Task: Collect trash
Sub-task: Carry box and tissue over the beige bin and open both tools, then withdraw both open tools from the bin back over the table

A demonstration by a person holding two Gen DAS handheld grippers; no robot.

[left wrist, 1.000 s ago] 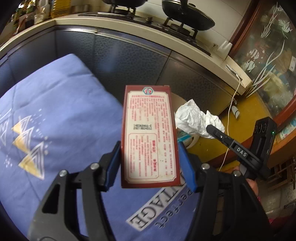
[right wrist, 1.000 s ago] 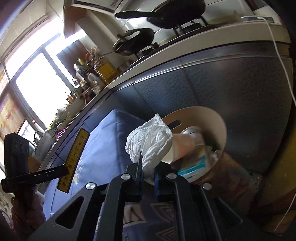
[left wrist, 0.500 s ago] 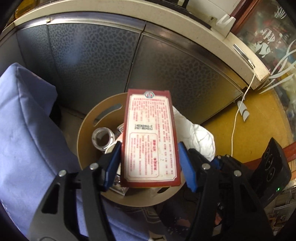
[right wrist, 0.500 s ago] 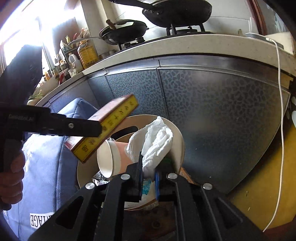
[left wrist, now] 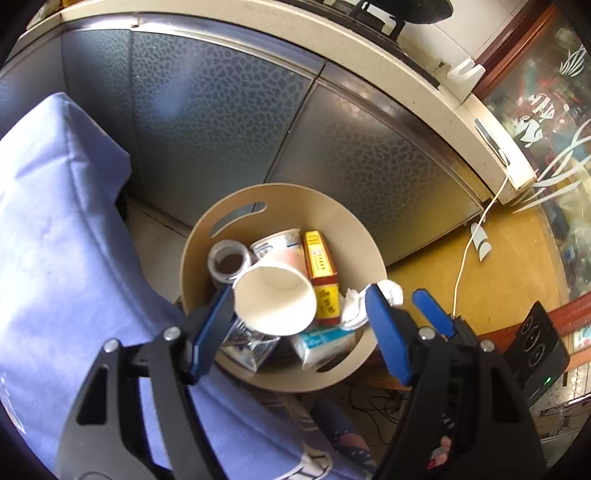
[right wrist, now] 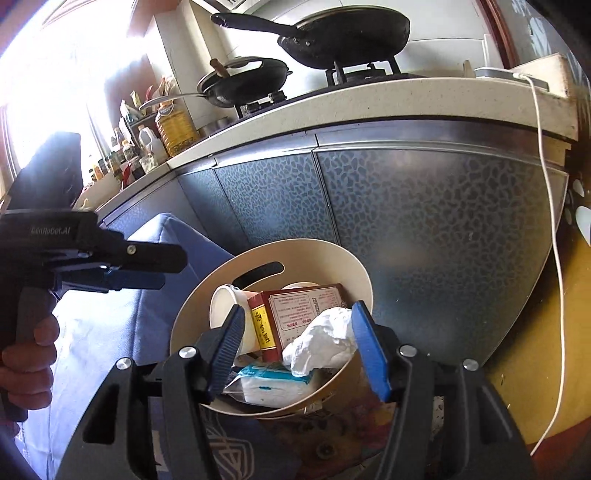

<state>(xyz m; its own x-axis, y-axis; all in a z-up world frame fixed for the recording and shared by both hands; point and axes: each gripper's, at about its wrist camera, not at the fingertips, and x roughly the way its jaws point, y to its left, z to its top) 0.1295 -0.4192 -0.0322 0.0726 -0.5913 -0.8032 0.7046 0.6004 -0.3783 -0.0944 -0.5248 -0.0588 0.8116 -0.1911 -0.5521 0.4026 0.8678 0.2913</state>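
Note:
A beige round trash bin (left wrist: pixel 334 221) stands on the floor by the cabinets. In it lie the red and yellow box (left wrist: pixel 320 275), a white paper cup (left wrist: pixel 275 299), a crumpled white tissue (left wrist: pixel 354 304), a tape roll (left wrist: pixel 229 260) and a tissue pack (left wrist: pixel 321 345). My left gripper (left wrist: pixel 295 328) is open and empty above the bin. My right gripper (right wrist: pixel 295 352) is open and empty over the bin's near rim (right wrist: pixel 364 280), above the tissue (right wrist: pixel 321 341) and the box (right wrist: pixel 295 314). The left gripper also shows in the right wrist view (right wrist: pixel 110 266).
A blue cloth-covered surface (left wrist: pixel 55 258) lies left of the bin. Grey patterned cabinet doors (right wrist: pixel 424 229) stand behind it, under a counter with pans (right wrist: pixel 347 33). A white cable (right wrist: pixel 554 240) hangs down at the right over the yellow floor (left wrist: pixel 498 266).
My left gripper opened and the red box fell into the bin. My right gripper opened and the crumpled tissue dropped into the bin.

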